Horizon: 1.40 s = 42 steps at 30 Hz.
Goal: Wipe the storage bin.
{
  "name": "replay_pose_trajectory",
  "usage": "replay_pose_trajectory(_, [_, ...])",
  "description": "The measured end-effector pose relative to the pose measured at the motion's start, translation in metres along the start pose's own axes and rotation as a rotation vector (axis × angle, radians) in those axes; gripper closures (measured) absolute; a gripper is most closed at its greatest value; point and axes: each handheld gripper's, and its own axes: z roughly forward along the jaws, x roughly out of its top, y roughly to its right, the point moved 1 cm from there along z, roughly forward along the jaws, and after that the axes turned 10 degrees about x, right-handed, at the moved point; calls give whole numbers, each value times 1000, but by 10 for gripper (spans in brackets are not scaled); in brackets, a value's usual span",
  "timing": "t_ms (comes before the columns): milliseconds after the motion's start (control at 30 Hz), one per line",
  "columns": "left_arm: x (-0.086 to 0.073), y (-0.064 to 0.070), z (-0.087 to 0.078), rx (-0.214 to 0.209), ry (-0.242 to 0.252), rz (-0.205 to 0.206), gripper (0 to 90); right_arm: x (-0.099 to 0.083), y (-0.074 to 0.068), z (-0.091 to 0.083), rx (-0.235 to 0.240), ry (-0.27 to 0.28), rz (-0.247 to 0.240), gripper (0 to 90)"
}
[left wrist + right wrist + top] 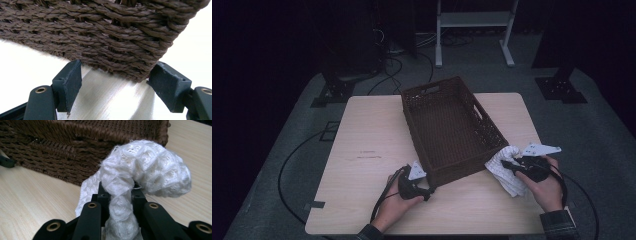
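**Cloth pinched beside the basket, with snag risks ahead**

My right gripper (120,195) is pressed together on a white waffle-knit cloth (145,167). The cloth bunches up and curls over above the jaws, and a loose tail trails down to their left toward the worktop (362,130). Just ahead of this gripper stands the woven brown basket (447,125), its near right corner close to the cloth.

My left gripper (115,75) is spread wide. Its jaws stand either side of the basket's near left corner, at the bottom edge, close to the weave but not clamping it as far as I can tell.

What could go wrong, in my judgement: the grip holds only a narrow twist of cloth, so a quick lift could let it slide out. The hanging tail could catch on the rough wicker rim if I carry it over too low, leaving the cloth draped on the wall instead of inside. The basket looks light; with the left jaws not closed, a nudge from either side could make it skate or turn.

The worktop is pale wood grain, smooth and bare apart from these things. Around it lies grey carpet with black cables (287,165), dark stands and a white frame (472,20) farther off. The room is dim.
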Motion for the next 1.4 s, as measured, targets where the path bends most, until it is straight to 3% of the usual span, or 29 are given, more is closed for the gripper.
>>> replay_pose_trajectory(767, [0, 0, 0, 2, 3, 1, 274, -12, 7, 21, 15, -68, 25, 755])
replay_pose_trajectory(1233, [0, 0, 0, 3, 2, 1, 274, -24, 7, 42, 43, -152, 48, 755])
replay_pose_trajectory(1400, [0, 0, 0, 3, 3, 1, 274, -24, 7, 43, 46, -153, 48, 755])
